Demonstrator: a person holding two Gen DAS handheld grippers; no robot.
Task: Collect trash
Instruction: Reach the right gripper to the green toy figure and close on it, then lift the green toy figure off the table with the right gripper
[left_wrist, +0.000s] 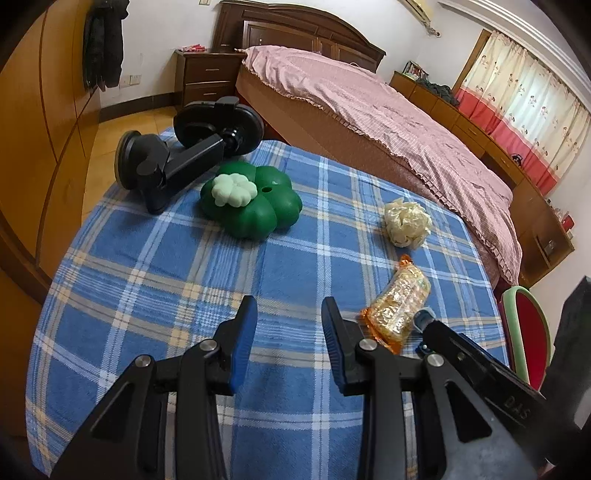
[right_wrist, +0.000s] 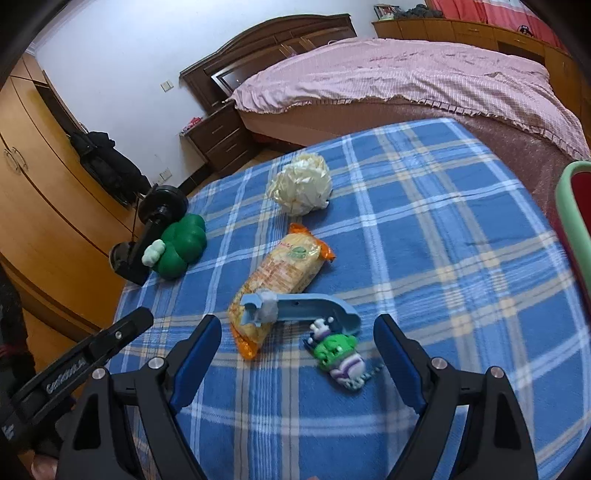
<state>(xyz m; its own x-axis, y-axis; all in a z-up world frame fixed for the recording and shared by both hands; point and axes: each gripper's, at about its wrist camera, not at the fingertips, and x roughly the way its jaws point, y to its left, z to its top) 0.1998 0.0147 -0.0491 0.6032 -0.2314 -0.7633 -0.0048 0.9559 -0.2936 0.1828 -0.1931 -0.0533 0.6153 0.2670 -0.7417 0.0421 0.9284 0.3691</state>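
Pickup is starting: right gripper (right_wrist: 297, 354), wide and empty, nears the snack wrapper (right_wrist: 282, 271), seemingly next; left gripper (left_wrist: 288, 332) hangs part-open, empty.
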